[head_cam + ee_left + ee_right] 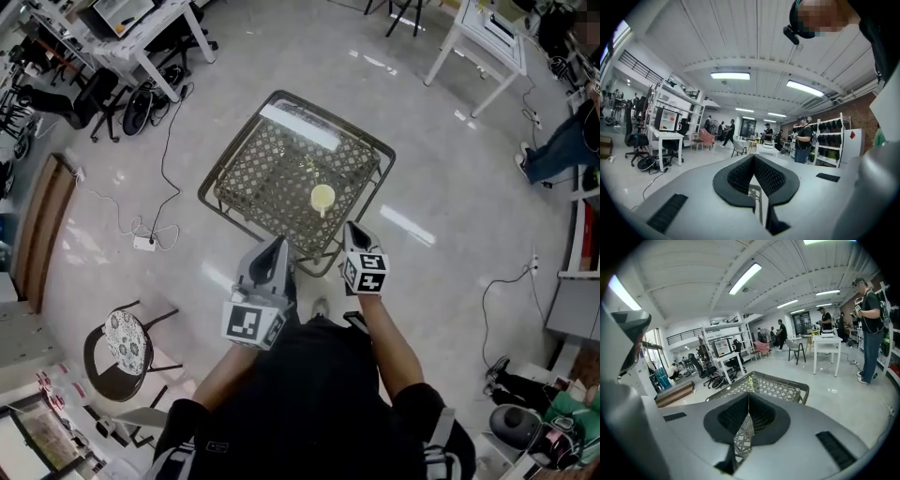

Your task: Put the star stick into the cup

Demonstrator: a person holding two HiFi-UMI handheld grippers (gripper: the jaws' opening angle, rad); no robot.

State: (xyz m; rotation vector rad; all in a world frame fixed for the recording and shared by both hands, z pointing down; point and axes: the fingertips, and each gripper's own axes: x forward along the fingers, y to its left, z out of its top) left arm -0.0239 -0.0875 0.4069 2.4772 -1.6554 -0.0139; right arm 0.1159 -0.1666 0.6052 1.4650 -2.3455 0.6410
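Observation:
A pale yellow cup (322,197) stands on the near right part of a wire-mesh table (272,159). A short pale stub pokes out at the cup's near side; I cannot tell whether it is the star stick. My left gripper (278,243) and right gripper (351,228) hover at the table's near edge, both shut and with nothing visibly between the jaws. In the left gripper view the gripper (753,157) points up into the room. In the right gripper view the gripper (749,394) faces the mesh table (787,386), and a thin yellow-green sliver (749,380) rises just beyond its tips.
White desks with office chairs (141,37) stand at the far left and a white table (487,37) at the far right. A power strip with cables (143,242) lies on the floor to the left. A patterned-seat chair (127,342) stands near left. A person (562,141) is at the right edge.

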